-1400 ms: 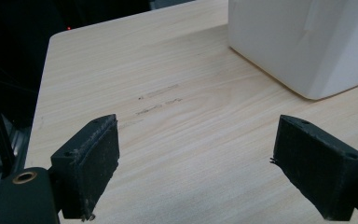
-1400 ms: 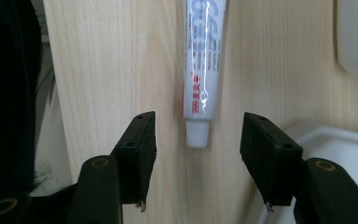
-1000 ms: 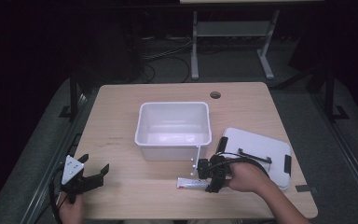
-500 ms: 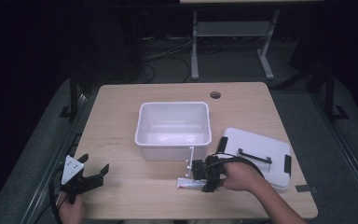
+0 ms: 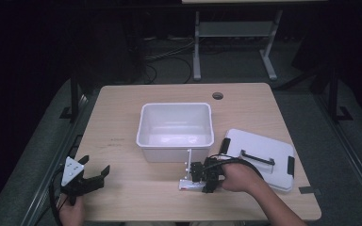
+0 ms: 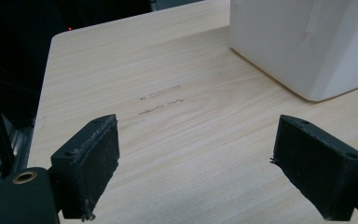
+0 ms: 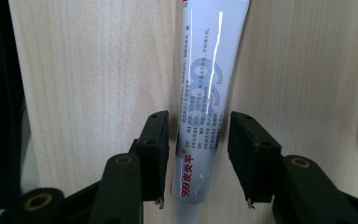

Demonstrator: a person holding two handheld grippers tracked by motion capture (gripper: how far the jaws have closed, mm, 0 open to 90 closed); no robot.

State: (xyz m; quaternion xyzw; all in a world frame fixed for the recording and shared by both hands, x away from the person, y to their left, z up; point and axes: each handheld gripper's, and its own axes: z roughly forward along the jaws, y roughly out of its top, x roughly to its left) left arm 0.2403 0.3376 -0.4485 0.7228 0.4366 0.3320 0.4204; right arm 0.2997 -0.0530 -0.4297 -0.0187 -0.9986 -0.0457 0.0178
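Grasp step under way: right hand-held gripper [image 7: 196,158] straddles the tube [image 7: 205,93] lying flat on the tabletop [image 5: 122,141] just in front of the bin [image 5: 175,128], jaws just closing in but with slivers of gap either side (pads not yet pressing). Left hand-held gripper [image 6: 196,168] waits near the tabletop's corner, jaws wide apart over bare wood. Next move, as I judge it: finish the squeeze, lift level, likely to the bin.

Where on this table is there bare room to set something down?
Bare wood lies left of the white bin, up to the left gripper, and along the far edge by the cable hole. It is crowded front right: tube, right gripper, lid.
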